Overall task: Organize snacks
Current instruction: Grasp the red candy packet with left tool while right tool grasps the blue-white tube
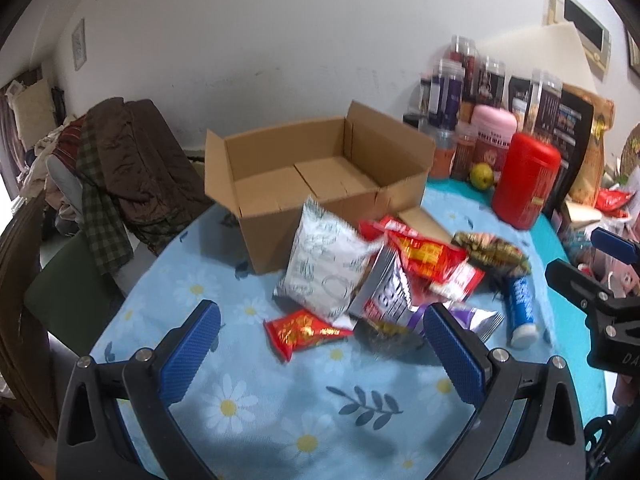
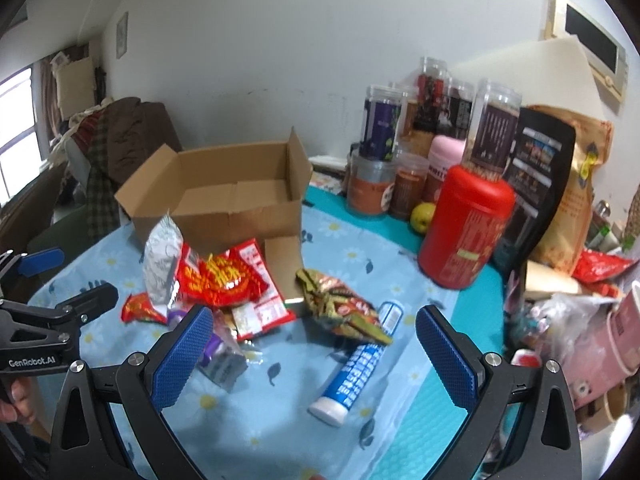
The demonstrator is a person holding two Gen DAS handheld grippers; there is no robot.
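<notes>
An empty open cardboard box [image 1: 320,176] stands on the flowered tablecloth; it also shows in the right wrist view [image 2: 228,200]. In front of it lies a pile of snack packets: a white bag [image 1: 324,264], a large red packet [image 1: 424,256], a small red packet [image 1: 304,330], a silver packet [image 1: 388,292], a green-gold packet [image 2: 344,304] and a blue-white tube [image 2: 360,360]. My left gripper [image 1: 320,336] is open and empty, just before the small red packet. My right gripper [image 2: 316,340] is open and empty, above the tube and green-gold packet.
Jars, a red canister [image 2: 464,232], a pink container [image 1: 494,132], bags and a green fruit [image 2: 422,216] crowd the table's back right. Pink cups and bags [image 2: 600,344] sit at the right edge. A chair with piled clothes [image 1: 120,168] stands left of the table.
</notes>
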